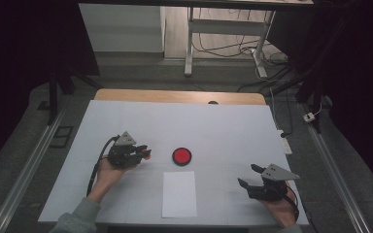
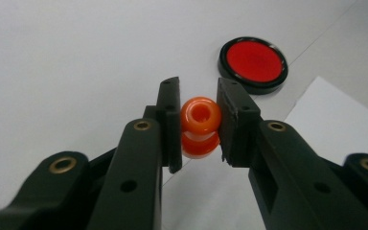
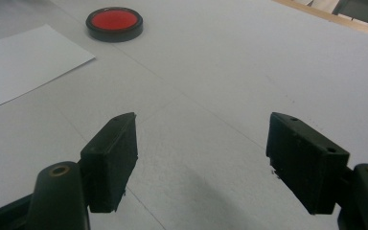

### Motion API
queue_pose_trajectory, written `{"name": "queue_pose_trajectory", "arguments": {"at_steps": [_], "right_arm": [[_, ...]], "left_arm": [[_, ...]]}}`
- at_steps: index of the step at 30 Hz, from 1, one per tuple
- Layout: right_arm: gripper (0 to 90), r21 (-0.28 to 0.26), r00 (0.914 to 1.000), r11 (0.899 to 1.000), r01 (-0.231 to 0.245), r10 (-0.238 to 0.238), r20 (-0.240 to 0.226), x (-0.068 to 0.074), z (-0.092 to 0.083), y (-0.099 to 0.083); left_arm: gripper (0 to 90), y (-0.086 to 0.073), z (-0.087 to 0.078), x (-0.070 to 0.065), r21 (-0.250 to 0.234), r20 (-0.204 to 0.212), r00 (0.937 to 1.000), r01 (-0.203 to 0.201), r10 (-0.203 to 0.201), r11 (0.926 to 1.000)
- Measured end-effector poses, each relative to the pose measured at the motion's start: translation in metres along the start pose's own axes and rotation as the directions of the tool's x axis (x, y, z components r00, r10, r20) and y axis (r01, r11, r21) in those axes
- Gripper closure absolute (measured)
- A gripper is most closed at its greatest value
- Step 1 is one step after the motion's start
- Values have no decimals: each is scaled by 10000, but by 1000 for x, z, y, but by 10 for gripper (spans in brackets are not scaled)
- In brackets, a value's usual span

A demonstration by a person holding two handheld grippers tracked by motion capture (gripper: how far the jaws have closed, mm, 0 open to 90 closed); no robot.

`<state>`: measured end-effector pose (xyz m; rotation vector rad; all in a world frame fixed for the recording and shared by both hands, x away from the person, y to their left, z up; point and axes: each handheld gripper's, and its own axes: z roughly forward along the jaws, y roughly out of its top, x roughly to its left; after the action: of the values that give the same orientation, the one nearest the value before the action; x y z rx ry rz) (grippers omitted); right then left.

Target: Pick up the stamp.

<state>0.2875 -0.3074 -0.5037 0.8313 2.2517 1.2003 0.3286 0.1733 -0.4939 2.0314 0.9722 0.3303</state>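
Orange bead is held tight in the left gripper (right gripper is wide open, empty); red dish is seen just ahead.

Orange bead: glossy, two stacked round lobes, hole through top facing camera. Clamped between left gripper jaws, near their tips, pads pressing both sides. Lifted just above white table surface.

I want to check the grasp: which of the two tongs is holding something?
The left tongs, beside the red disc: they are shut on a small orange knob. The right tongs stand wide open with nothing between them.
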Motion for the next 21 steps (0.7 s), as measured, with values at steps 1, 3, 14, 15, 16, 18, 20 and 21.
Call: {"name": "queue_pose_trajectory", "arguments": {"at_steps": [1, 3, 14, 15, 16, 18, 20, 21], "right_arm": [[259, -8, 10000, 10000, -2, 2, 2, 0, 0, 0], [259, -8, 10000, 10000, -25, 25, 14, 0, 0, 0], [261, -49, 10000, 10000, 25, -25, 0, 1, 0, 1], [261, -51, 10000, 10000, 25, -25, -3, 1, 0, 1], [261, -52, 10000, 10000, 19, -19, -6, 1, 0, 1], [261, -64, 10000, 10000, 18, -18, -19, 1, 0, 1], [261, -67, 10000, 10000, 27, -27, -17, 1, 0, 1], [262, -90, 10000, 10000, 24, -25, -16, 1, 0, 1]], "left_arm": [[721, 0, -1, 0, -41, 19, 10000, 16, -16, 10000], [721, 2, -3, -1, -152, 95, 10000, 22, -21, 9999], [721, 10, -14, -7, -668, 475, 9989, -1, 32, 9978], [721, 11, -15, -8, -710, 502, 9987, -1, 36, 9975], [720, 11, -15, -9, -740, 505, 9987, -14, 52, 9973], [721, 12, -16, -10, -781, 559, 9984, -41, 85, 9969], [721, 13, -17, -11, -814, 574, 9983, -69, 116, 9967], [721, 14, -18, -12, -836, 593, 9982, -74, 124, 9965]]}}
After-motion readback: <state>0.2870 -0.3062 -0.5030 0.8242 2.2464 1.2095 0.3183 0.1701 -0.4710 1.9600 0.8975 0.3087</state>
